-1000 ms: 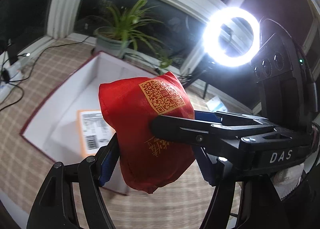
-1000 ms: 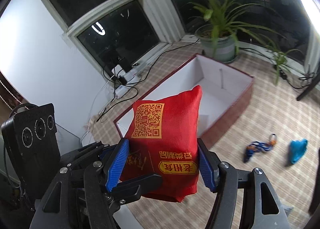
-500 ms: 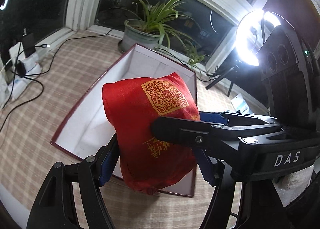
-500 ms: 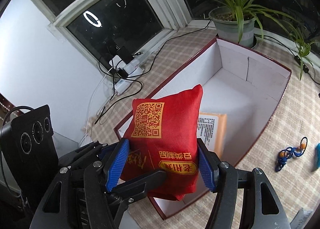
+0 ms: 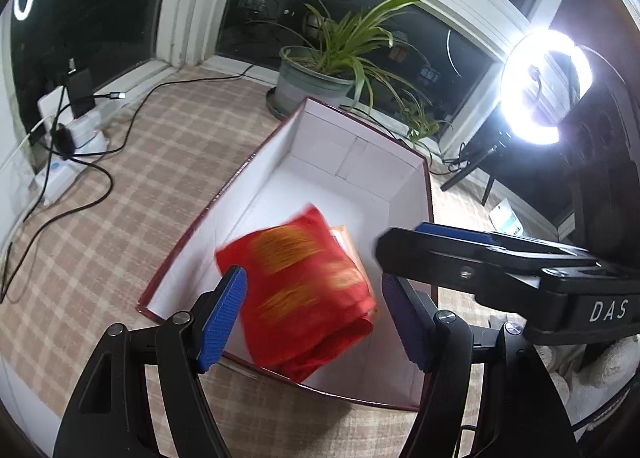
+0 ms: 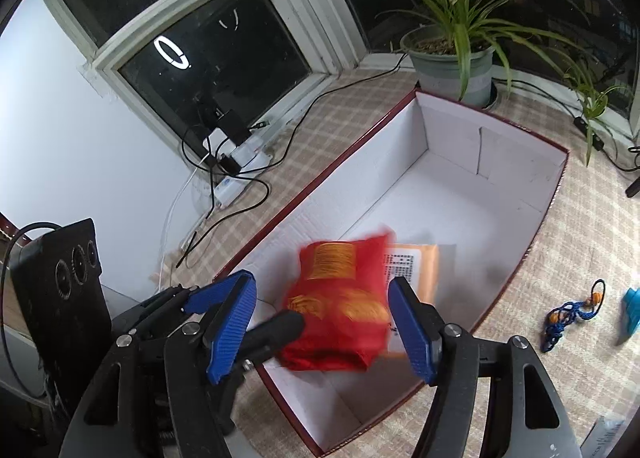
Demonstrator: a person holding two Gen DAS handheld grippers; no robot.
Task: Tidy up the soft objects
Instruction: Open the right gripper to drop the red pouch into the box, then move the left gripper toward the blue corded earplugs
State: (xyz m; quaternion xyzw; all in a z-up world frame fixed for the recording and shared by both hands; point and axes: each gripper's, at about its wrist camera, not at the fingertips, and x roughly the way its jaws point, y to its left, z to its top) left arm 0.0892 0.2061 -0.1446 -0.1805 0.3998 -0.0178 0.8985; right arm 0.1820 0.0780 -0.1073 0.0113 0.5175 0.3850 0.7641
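Crowding box point(image 6: 420, 130) — plant point(image 6: 452, 62), cables point(image 6: 240, 174).

red pouch point(image 5: 304, 294), white-lined maroon box point(image 5: 404, 174), checked cloth point(image 5: 120, 218)

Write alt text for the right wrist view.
A blurred red fabric pouch with gold print sits free between open blue-padded tongs, over a white-lined maroon cardboard box holding an orange parcel. A potted green plant stands behind the box.

red pouch point(image 6: 340, 298) motion-blurred, gold print unreadable; it covers most of the orange packet point(image 6: 416, 270) in the box point(image 6: 452, 130); blue item point(image 6: 634, 312) at frame edge cut off, possibly cloth.
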